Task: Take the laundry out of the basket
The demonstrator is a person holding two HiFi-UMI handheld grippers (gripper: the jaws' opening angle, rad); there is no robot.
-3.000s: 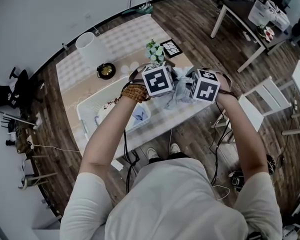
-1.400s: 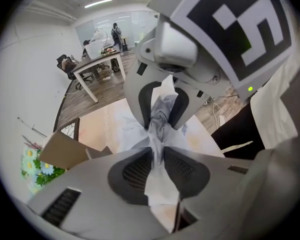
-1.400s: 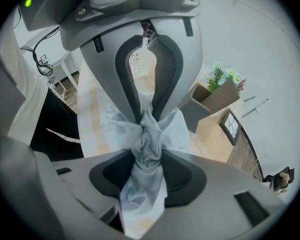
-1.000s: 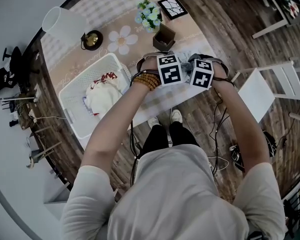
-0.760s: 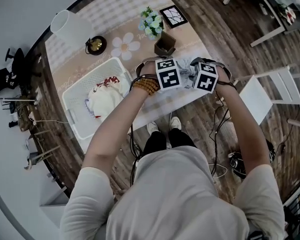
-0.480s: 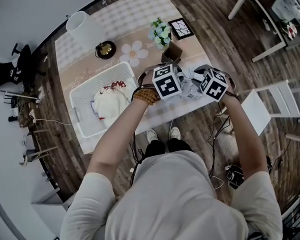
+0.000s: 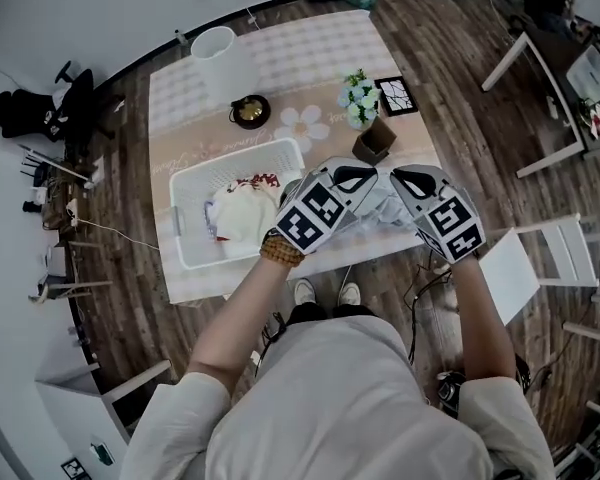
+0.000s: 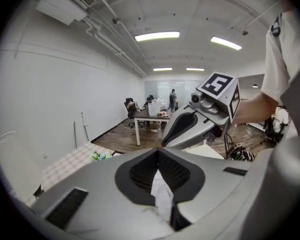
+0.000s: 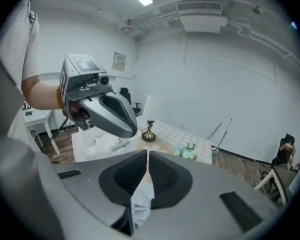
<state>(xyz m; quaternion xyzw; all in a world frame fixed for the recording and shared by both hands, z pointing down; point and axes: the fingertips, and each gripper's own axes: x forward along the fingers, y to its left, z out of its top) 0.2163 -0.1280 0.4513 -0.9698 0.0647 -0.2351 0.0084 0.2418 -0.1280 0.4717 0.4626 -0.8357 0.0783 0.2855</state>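
Step in hand: one pale garment (image 7: 378, 208) is out of the basket (image 7: 230, 156) and held up between the two grippers, right of the basket and above the near right part of the table (image 7: 280, 58).
Left gripper (image 8: 158, 154): jaws shut tight, with a fold of the white garment (image 8: 163, 196) pinched between them.
Right gripper (image 9: 147, 156): jaws closing on another fold of the same garment (image 9: 141, 199); the pads look nearly together, with the fabric between them.
Task's thing: more laundry (image 7: 242, 213), a cream heap with a red patch at its far edge, lies inside the basket at the left of the table.
Progress: I judge it partly done, with one piece lifted and the heap not yet taken.
Next move: probably to lay this piece on the bare table right of the basket (both pinches let go together so it does not drag), then reach left into the basket for the heap.
Hidden in the head view: the grippers cover most of the garment, so its kind and full spread cannot be told.
Cut off: the left gripper and forearm hide the basket's near right corner.
Gripper views: both look across the room; only the pinched folds show.
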